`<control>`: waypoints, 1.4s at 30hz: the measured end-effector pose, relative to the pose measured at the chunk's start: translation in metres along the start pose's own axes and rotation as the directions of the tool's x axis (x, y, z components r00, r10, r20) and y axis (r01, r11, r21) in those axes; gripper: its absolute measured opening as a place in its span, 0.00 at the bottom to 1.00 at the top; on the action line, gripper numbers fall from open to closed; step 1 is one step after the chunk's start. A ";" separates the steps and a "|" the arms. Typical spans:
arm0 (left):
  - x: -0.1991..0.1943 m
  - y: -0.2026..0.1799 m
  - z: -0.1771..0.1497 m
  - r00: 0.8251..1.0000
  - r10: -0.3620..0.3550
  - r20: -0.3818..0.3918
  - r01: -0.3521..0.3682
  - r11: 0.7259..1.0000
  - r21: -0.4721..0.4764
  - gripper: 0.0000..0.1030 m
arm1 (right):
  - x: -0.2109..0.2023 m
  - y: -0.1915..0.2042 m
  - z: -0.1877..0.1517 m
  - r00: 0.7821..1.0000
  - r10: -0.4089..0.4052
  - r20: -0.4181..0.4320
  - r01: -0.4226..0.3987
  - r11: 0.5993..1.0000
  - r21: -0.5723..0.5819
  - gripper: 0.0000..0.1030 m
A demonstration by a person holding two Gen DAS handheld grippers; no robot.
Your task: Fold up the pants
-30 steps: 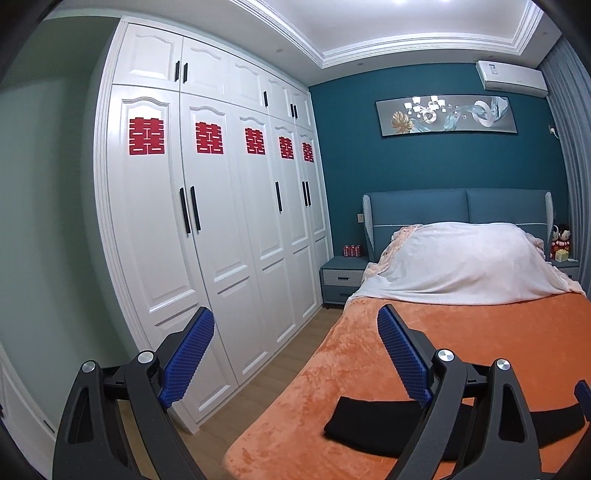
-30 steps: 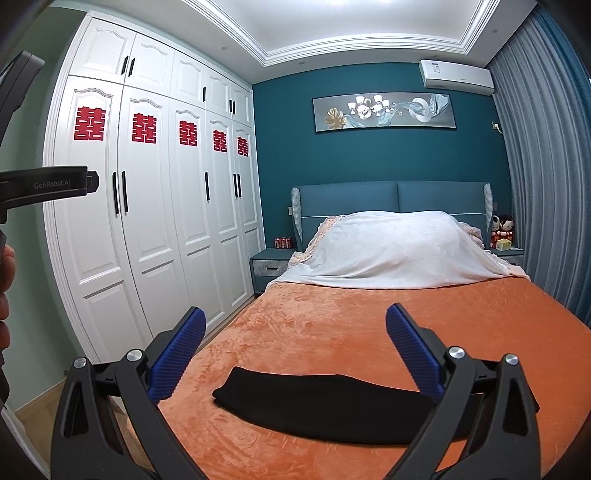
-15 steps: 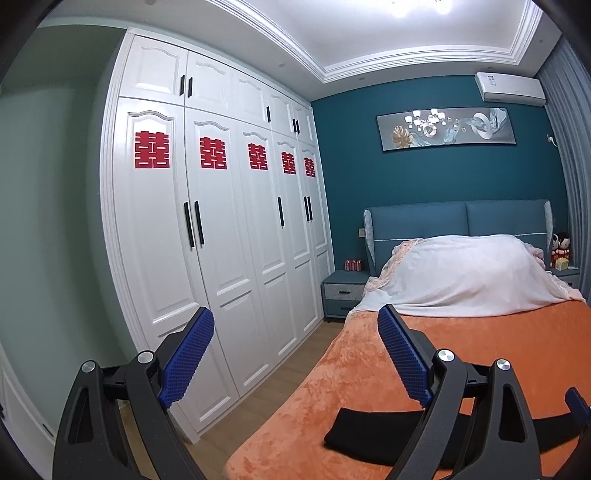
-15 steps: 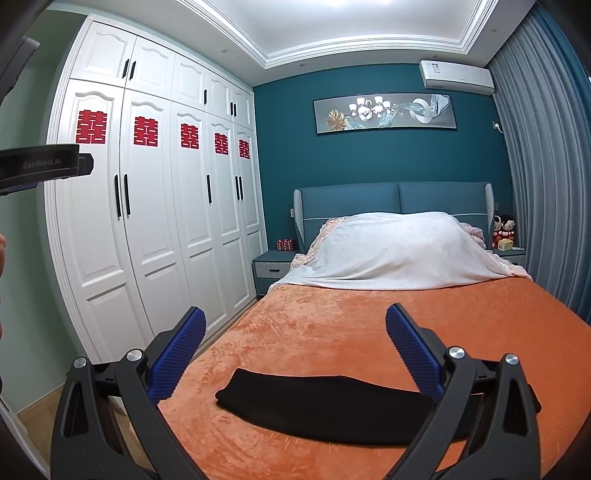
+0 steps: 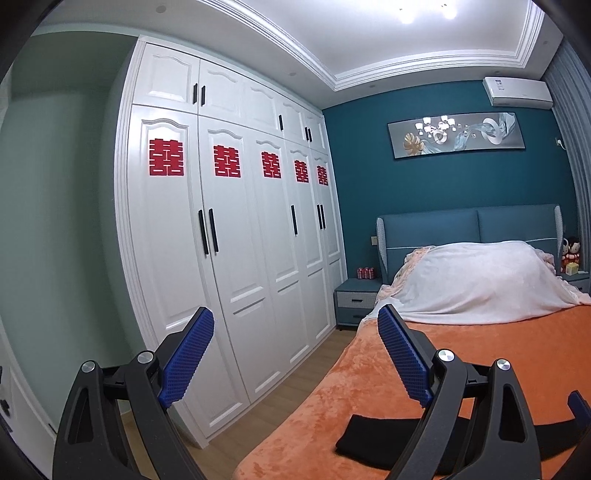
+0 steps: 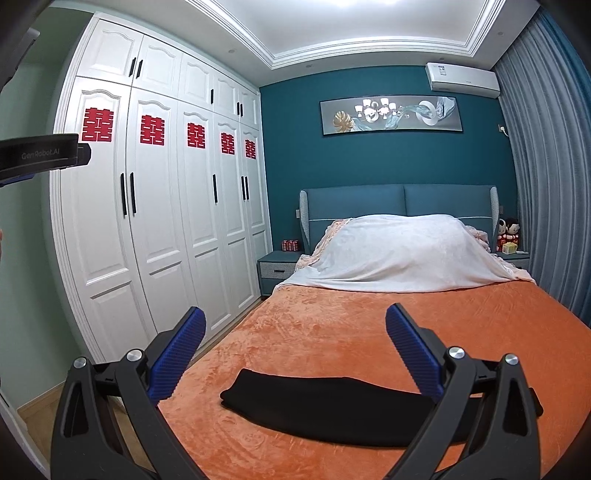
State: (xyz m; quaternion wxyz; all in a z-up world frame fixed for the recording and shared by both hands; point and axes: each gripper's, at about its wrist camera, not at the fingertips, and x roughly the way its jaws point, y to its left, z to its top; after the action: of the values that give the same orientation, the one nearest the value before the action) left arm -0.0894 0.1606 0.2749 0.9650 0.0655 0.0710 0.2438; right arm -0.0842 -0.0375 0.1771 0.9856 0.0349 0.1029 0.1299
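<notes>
L gripper (image 5: 295,328): jaws wide, nothing btwn, off bed edge | R gripper (image 6: 295,326): jaws wide, empty, above black pants (image 6: 332,410) on orange blanket (image 6: 332,325), no contact

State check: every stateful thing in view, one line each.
left gripper: open, nothing between the jaws
right gripper: open, nothing between the jaws
black pants: folded into a long strip, flat on the orange blanket
wardrobe doors: all closed
white cover: draped over a mound at the headboard
nightstand drawers: closed
curtain: drawn
ceiling light: on
</notes>
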 end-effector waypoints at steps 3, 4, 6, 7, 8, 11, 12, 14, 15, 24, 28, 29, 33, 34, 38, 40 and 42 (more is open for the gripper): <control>0.000 -0.001 -0.001 1.000 0.008 -0.001 -0.008 1.000 0.004 0.85 | 0.001 0.001 0.000 1.000 0.000 0.000 0.000 1.000 0.001 0.93; 0.000 0.000 -0.002 1.000 0.008 -0.002 -0.008 1.000 0.005 0.85 | 0.000 0.000 0.000 1.000 0.001 0.000 -0.001 1.000 -0.001 0.93; 0.000 0.000 -0.003 1.000 0.012 -0.004 -0.012 1.000 0.006 0.85 | 0.000 0.000 0.000 1.000 0.001 0.000 -0.001 1.000 0.000 0.93; 0.001 -0.001 -0.002 1.000 0.012 -0.006 -0.012 1.000 0.006 0.85 | 0.000 0.001 0.000 1.000 0.002 -0.001 -0.002 1.000 0.000 0.93; 0.001 0.000 -0.003 1.000 0.013 -0.007 -0.013 1.000 0.006 0.85 | 0.000 0.000 0.000 1.000 0.001 0.000 -0.001 1.000 -0.001 0.93; 0.004 -0.002 -0.004 1.000 0.010 -0.017 -0.010 1.000 0.010 0.85 | 0.000 0.000 0.001 1.000 -0.003 0.003 0.003 1.000 -0.002 0.93; 0.005 -0.003 -0.005 1.000 0.008 -0.022 -0.007 1.000 0.013 0.85 | 0.000 0.001 0.000 1.000 -0.005 0.004 0.005 1.000 -0.002 0.93; 0.006 -0.005 -0.007 0.999 0.000 -0.034 0.001 1.000 0.015 0.85 | 0.000 0.002 0.000 1.000 -0.009 0.005 0.009 1.000 0.000 0.93; 0.008 -0.007 -0.009 0.999 -0.006 -0.042 0.007 1.000 0.016 0.85 | 0.000 0.002 0.000 1.000 -0.012 0.005 0.012 1.000 0.000 0.93; 0.034 -0.030 -0.037 0.984 -0.090 -0.154 0.094 0.995 0.017 0.85 | 0.009 -0.003 -0.005 0.999 -0.052 -0.016 0.052 0.999 0.008 0.93; 0.055 -0.047 -0.061 0.962 -0.141 -0.235 0.146 0.989 0.005 0.85 | 0.017 -0.010 -0.012 0.996 -0.074 -0.040 0.075 0.997 0.011 0.93; 0.063 -0.053 -0.069 0.952 -0.161 -0.262 0.167 0.986 0.000 0.85 | 0.020 -0.011 -0.015 0.996 -0.081 -0.048 0.082 0.997 0.011 0.93; 0.090 -0.075 -0.099 0.909 -0.215 -0.356 0.226 0.974 -0.013 0.85 | 0.040 -0.022 -0.030 0.989 -0.111 -0.101 0.113 0.994 0.013 0.93; 0.097 -0.081 -0.107 0.898 -0.223 -0.380 0.236 0.972 -0.013 0.85 | 0.046 -0.025 -0.034 0.986 -0.117 -0.118 0.120 0.993 0.014 0.93; 0.117 -0.096 -0.129 0.872 -0.227 -0.433 0.251 0.968 -0.001 0.85 | 0.068 -0.034 -0.050 0.976 -0.134 -0.172 0.139 0.990 0.019 0.93; 0.124 -0.101 -0.135 0.869 -0.217 -0.445 0.250 0.968 0.017 0.85 | 0.075 -0.035 -0.053 0.973 -0.137 -0.184 0.142 0.990 0.014 0.93; 0.128 -0.102 -0.136 0.870 -0.210 -0.446 0.247 0.969 0.025 0.85 | 0.081 -0.036 -0.054 0.972 -0.136 -0.193 0.141 0.990 0.016 0.93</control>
State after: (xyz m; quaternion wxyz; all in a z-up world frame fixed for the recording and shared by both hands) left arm 0.0465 0.1460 0.1115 0.9423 0.0388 0.3044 0.1335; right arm -0.0099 -0.0481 0.1047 0.9771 0.0295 0.2013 0.0621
